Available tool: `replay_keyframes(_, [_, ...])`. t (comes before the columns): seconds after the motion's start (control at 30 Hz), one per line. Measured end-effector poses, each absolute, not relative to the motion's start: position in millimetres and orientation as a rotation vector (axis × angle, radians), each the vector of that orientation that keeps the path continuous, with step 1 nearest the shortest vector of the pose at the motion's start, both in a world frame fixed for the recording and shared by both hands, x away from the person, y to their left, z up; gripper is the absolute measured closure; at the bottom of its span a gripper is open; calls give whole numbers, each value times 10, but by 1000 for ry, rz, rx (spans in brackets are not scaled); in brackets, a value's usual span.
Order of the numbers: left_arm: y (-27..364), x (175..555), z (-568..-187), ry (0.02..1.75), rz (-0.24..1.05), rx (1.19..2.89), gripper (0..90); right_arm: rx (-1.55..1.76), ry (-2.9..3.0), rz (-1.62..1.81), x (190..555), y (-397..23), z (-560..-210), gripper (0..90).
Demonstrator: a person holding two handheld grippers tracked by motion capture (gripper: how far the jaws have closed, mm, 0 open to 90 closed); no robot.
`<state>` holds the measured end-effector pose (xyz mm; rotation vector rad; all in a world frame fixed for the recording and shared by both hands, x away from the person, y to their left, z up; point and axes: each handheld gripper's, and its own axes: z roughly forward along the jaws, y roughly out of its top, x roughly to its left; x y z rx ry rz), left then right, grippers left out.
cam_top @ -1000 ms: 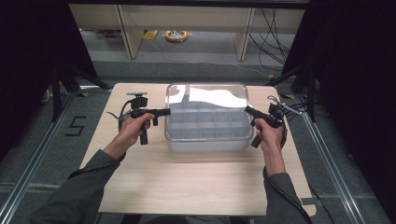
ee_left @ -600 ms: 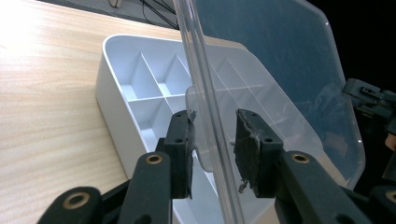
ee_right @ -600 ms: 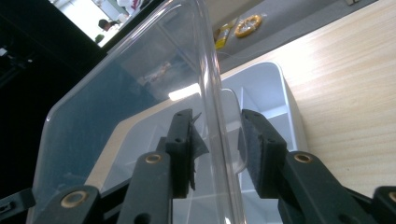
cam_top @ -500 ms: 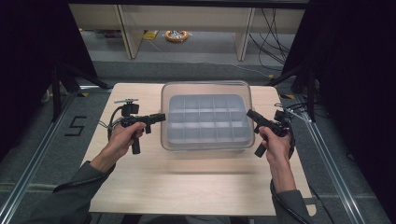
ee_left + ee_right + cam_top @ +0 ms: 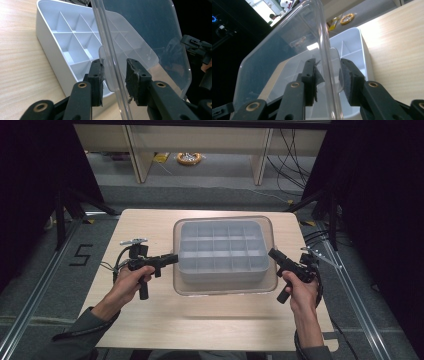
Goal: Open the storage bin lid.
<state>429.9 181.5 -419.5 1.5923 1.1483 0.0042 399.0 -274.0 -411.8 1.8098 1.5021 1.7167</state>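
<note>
Room: dark curtained space with a grey floor; a yellow ring-shaped object [image 5: 189,158] lies on the floor beyond the table.
Surface: pale wooden table [image 5: 150,320], seen from above with a person's forearms coming in from the near edge.
Divided box: a white plastic box [image 5: 220,252] with a grid of compartments sits mid-table, between the two grippers; the cells that can be seen hold nothing.
Clear lid: a transparent lid [image 5: 226,287] lies over the box in the high view, its rim reaching out past the box walls on all sides.
Left gripper: the left gripper [image 5: 114,76] has its jaws on either side of the lid's edge, a small rounded tab of the lid sitting just ahead of the near pad.
Left jaws: parted, with a visible gap to the rim on each side; they are not pinching it.
Right gripper: the right gripper [image 5: 327,75] straddles the opposite edge of the lid, the rim running upward between its pads.
Right jaws: spread apart, the rim close to the left pad; no clamping is seen.
Beyond the jaws: the box's white compartments show through the clear sheet in both gripper views.
</note>
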Motion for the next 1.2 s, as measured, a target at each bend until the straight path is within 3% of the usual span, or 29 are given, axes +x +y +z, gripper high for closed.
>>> replay_keyframes(1.2, [1818,3942,-4472,1142,-13,1656,644,1855,1524,1738,3505,-2738,-4358,671])
